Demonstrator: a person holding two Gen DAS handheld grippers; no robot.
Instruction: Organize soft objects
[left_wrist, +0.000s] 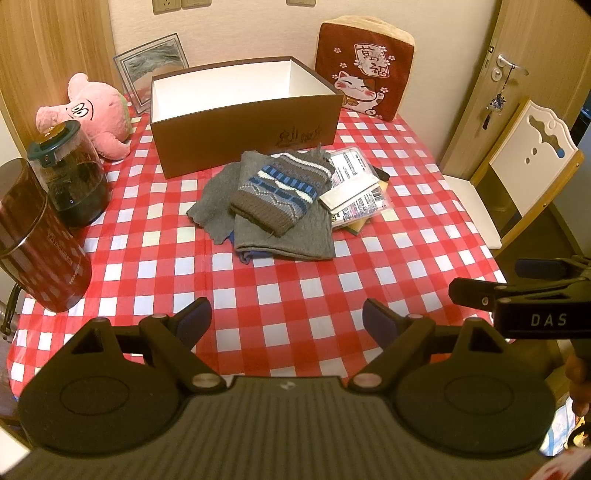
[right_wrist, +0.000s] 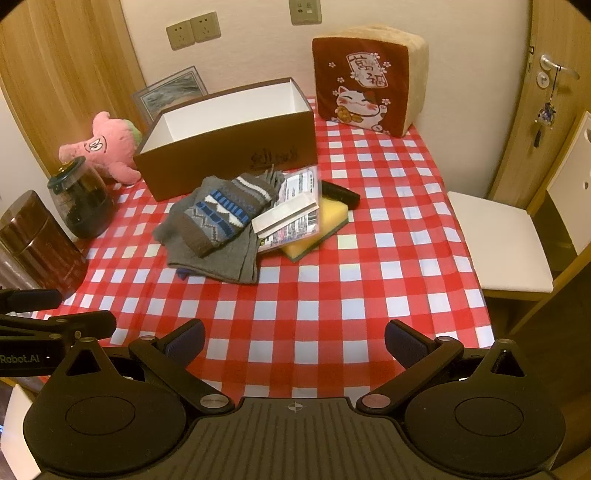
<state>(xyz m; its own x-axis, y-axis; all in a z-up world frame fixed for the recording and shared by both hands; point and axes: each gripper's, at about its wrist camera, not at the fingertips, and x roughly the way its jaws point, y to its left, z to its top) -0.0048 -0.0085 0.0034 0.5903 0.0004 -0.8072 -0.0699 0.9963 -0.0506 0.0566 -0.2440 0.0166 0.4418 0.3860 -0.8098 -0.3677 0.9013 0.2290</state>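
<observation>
While both grippers hovered over the desk's (left_wrist: 295, 295) near edge, left gripper (left_wrist: 286, 319) and right gripper (right_wrist: 295, 341) had fingers spread wide, holding nothing. Striped knit hat (left_wrist: 280, 188) lay atop folded grey cloth (left_wrist: 291, 236), mid-desk, just before the empty brown box (left_wrist: 243, 136). Pink plush toy (left_wrist: 96, 114) sat left of the box; cat cushion (left_wrist: 364, 79) stood behind it to the right.

Knit wool hat (left_wrist: 282, 192) on matt grey cloth (left_wrist: 284, 236); glossy plastic packet (right_wrist: 295, 206) beside porous yellow sponge (right_wrist: 330, 218). Cardboard box (left_wrist: 243, 122), matt brown outside, smooth white inside. Fuzzy pink plush toy (left_wrist: 94, 114); tablecloth (left_wrist: 295, 295) faintly shiny.

Left tongs (left_wrist: 287, 319) and right tongs (right_wrist: 294, 341) hover side by side, jaws spread.
</observation>
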